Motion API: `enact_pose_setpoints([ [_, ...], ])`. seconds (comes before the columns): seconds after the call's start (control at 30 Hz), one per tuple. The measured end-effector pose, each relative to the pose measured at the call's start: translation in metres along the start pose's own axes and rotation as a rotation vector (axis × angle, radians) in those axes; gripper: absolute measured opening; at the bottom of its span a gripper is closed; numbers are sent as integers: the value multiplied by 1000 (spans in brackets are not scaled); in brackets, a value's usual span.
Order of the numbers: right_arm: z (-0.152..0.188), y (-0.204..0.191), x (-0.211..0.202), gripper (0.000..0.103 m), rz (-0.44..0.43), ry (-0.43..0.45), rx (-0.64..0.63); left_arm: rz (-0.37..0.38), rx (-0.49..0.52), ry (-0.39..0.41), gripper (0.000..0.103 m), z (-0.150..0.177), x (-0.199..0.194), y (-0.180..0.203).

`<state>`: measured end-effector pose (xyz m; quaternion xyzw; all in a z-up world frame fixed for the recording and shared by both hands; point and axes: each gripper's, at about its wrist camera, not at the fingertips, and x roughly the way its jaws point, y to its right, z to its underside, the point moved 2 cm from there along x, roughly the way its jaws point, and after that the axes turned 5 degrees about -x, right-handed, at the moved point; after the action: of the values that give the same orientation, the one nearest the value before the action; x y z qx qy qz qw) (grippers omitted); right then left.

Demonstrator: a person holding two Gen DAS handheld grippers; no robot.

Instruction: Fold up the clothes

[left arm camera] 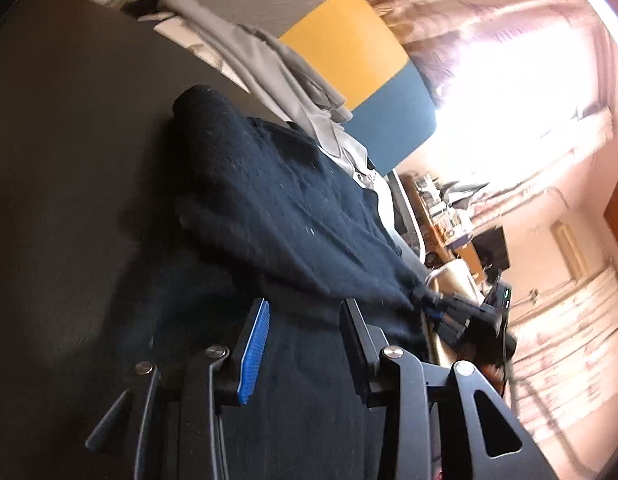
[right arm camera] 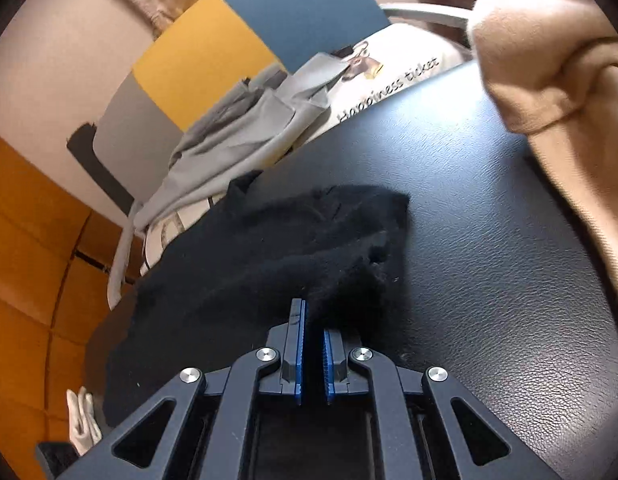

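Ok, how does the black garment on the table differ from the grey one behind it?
The black garment lies on the table, one edge pinched in the right claw; the grey garment is draped over the chair, untouched. The black garment is a fuzzy knit; the grey garment is smooth, thin cloth. Both are rumpled and not yet folded.

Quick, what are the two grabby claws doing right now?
Left gripper: open, holding nothing, over the black garment.
Right gripper: shut on the black garment's edge.
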<state>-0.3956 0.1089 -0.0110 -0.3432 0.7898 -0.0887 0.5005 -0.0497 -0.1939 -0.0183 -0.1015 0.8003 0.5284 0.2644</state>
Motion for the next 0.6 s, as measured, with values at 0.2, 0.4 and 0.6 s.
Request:
enact_pose_setpoints([
  [0.2,11,-3,16,20,-5,-26,-23,58,-174,130,41,-34,-15,-34],
  [0.4,10,-4,18,19,3,-31,-40,10,-136,262,15,-47,-36,-31],
  [0.6,16,1,11,12,25,-6,-54,-192,-8,226,9,-21,-44,-38],
])
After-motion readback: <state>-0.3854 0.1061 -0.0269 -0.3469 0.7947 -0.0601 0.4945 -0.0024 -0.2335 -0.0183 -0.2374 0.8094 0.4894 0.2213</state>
